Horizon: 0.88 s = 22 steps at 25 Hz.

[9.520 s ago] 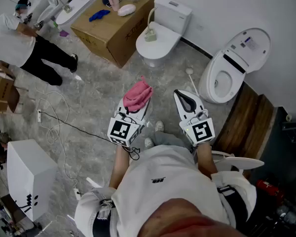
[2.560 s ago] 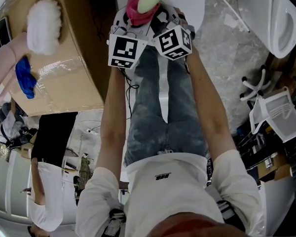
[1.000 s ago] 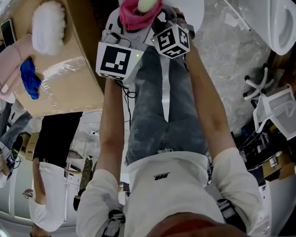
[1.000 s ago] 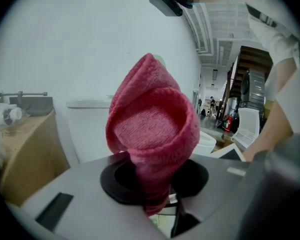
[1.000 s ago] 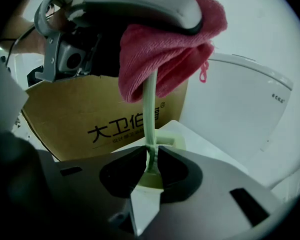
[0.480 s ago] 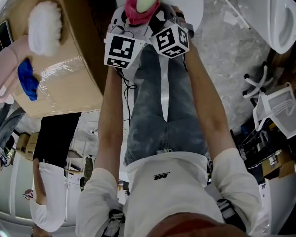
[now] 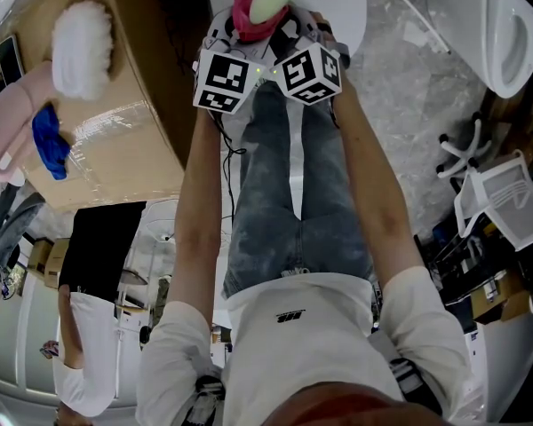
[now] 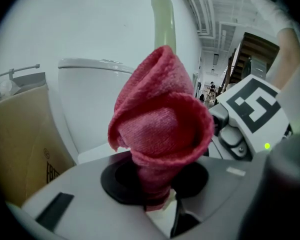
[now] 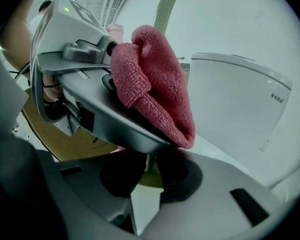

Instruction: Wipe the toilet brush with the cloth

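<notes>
Both gripping: left tool (image 8: 155, 196) cloth (image 8: 160, 134), right tool (image 9: 147, 181) toilet brush (image 8: 162, 19); cardboard box (image 7: 142, 140) left, toilet (image 8: 90, 109) ahead.

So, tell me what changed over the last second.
The left gripper, shut on the pink cloth, sank and drew in beside the right gripper, dragging the cloth down the pale green brush handle. The right gripper stayed put, shut on the brush handle.

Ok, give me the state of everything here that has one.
left gripper, shut on the cloth
right gripper, shut on the toilet brush
cloth, bunched up against the brush's handle
toilet brush, held by its pale green handle
right-hand toilet, bowl uncovered
</notes>
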Motion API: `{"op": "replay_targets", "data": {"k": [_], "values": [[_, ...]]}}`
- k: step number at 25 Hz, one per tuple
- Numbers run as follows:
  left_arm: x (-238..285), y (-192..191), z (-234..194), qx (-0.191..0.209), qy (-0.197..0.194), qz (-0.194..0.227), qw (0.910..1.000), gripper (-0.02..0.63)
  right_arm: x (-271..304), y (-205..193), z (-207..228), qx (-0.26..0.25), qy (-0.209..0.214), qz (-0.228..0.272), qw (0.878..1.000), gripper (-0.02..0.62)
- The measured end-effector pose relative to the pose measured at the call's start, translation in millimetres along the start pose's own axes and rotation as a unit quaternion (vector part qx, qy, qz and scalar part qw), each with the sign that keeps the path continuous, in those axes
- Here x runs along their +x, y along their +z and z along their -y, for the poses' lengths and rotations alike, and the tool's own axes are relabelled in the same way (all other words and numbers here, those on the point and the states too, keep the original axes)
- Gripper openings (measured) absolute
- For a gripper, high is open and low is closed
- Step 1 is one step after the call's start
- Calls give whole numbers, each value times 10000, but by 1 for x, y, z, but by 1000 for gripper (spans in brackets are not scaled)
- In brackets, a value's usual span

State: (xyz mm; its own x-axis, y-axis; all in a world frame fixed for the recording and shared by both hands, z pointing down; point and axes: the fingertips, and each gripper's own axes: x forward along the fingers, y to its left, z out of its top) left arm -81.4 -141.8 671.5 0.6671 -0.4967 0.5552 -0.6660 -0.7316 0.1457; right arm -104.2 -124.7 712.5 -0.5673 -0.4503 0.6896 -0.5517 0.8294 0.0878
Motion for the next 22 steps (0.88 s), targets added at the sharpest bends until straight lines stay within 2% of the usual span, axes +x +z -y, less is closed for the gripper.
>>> {"op": "replay_targets", "data": {"k": [5,9,22], "values": [[-6,4,1,26,10,-66,10000,115,0,0,-1,12,26,3,10000,69],[-18,20,1,48,-16,41,10000,117,1,1,-1,23,48,-10,10000,67],[-65,106,4,148,-56,730,9972,121,1,2,0,50,88,-68,9999,69]]}}
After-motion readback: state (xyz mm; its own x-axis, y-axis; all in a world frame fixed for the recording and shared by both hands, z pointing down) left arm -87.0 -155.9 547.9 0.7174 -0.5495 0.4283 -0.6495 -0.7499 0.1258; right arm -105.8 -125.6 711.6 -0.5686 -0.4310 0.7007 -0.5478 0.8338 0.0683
